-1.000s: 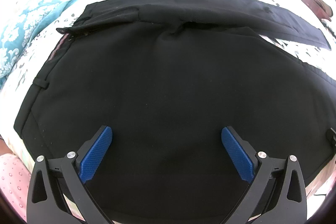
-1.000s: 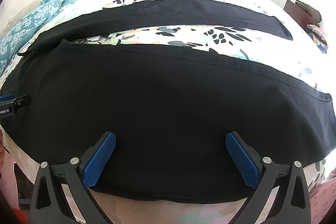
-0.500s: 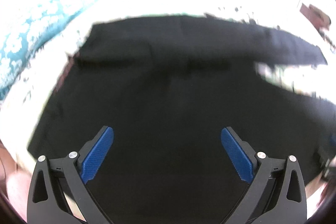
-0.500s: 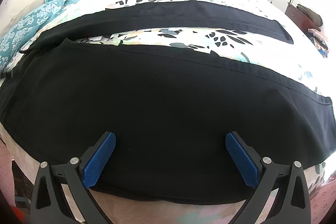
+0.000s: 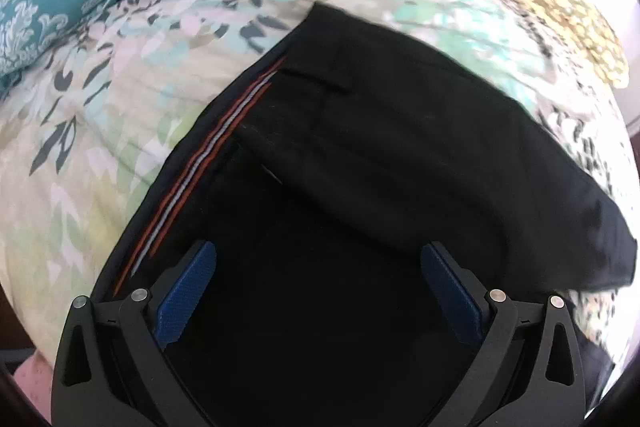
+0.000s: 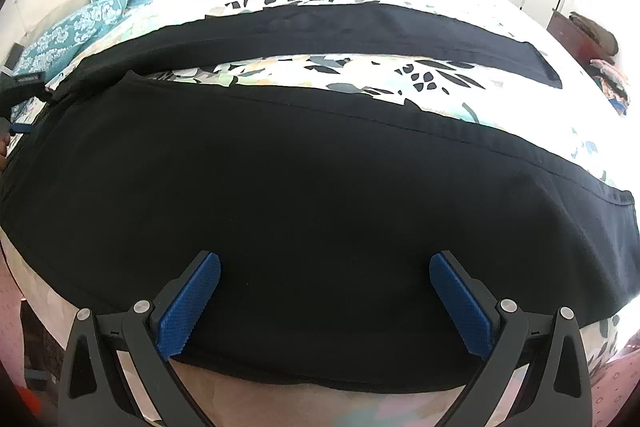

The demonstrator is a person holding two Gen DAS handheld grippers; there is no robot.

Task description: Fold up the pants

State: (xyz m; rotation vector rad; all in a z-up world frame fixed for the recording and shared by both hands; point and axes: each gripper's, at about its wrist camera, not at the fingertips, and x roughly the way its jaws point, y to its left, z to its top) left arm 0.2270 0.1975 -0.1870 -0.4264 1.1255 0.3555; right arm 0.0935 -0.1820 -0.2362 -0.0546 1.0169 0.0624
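Black pants (image 6: 304, 187) lie spread on the bed (image 6: 360, 79), its floral cover showing between the two legs. Near leg fills the right wrist view; far leg runs as a strip beyond it, well apart. In the left wrist view the waistband end (image 5: 224, 131) shows its red and white inner stripe, with a flap of cloth lying across it.

Left tongs (image 5: 320, 283) wide, nothing between the pads, over the waist area. Right tongs (image 6: 324, 287) wide too, empty, over the near leg close to the bed edge.

Risks, as judged:
- Cloth is dark and limp; a pinch could take only the top layer, so the fold would drag skewed.
- Legs lie apart, not stacked; folding now may leave seams misaligned.
- The near leg's lower edge sits close to the bed edge; a pull that way could slide it off.

Change since a second ago: left tongs have swung toward the waistband, teal bedding now in view; that view is slightly blurred. Right tongs barely moved.
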